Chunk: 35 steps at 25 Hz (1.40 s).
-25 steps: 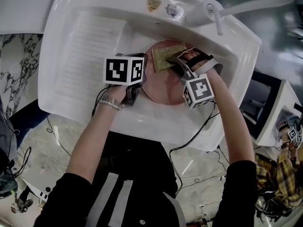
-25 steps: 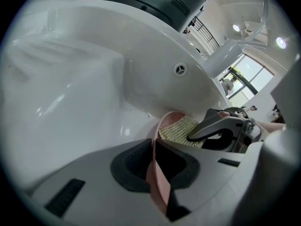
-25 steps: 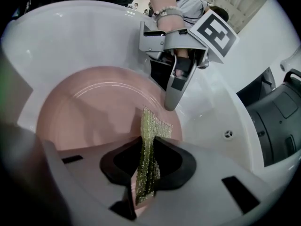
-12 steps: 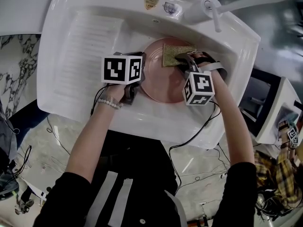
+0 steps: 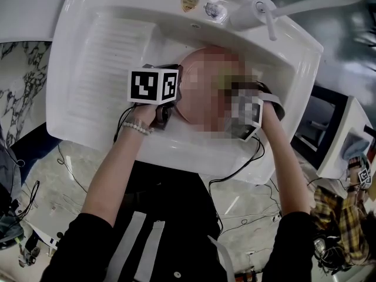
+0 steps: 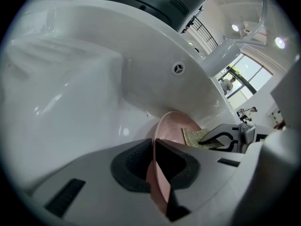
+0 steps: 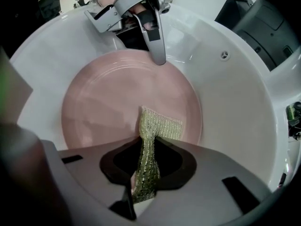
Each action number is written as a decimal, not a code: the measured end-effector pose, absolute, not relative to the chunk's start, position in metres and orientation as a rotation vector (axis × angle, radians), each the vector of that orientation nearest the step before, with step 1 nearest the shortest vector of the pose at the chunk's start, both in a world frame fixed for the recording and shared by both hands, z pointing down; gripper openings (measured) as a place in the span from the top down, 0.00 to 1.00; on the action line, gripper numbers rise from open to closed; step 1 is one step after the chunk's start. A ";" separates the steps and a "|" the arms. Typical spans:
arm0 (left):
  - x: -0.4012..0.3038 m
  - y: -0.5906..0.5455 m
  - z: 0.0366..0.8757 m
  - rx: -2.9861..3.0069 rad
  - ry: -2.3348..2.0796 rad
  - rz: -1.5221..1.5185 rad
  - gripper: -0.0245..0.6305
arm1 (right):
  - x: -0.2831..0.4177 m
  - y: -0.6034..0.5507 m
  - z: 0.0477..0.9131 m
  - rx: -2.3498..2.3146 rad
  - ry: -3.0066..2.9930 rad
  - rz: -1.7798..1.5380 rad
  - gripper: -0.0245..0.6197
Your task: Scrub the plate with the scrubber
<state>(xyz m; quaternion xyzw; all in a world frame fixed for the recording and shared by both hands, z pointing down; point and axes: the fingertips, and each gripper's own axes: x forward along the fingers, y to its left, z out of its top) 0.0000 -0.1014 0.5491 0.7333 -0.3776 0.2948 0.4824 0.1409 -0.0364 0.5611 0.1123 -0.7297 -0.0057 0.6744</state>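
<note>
Left tool (image 6: 155, 168) is pressed together on the near rim of the pink plate (image 7: 122, 102), its pads pinching the thin edge and holding the dish in place. That plate sits down in the bowl of the white sink (image 7: 235, 102), face up, with the basin wall curving round it on all sides.

Over on the other side, the right tool (image 7: 146, 168) is clamped on the scrubber (image 7: 160, 126), a greenish-gold mesh pad. The pad runs up out of the jaws as a narrow folded strip, then its free end spreads onto the plate just inside the rim nearest that tool. Its long axis points across the dish, roughly toward the spot where the left tool grips the opposite edge.

So the open face of the plate lies ahead of the scrubber, between the two tools, with the widest bare stretch to the left of the pad as the right tool looks at it. The right hand is plainly the one placed to work; I'd judge the next stroke has to travel inward across that pink surface. Whether the pad is bearing down hard or only resting there, I can't quite tell.
</note>
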 end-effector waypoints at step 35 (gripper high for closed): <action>-0.002 -0.102 0.546 1.797 -0.929 0.725 0.93 | 0.028 0.070 0.495 -0.285 -1.861 0.846 0.84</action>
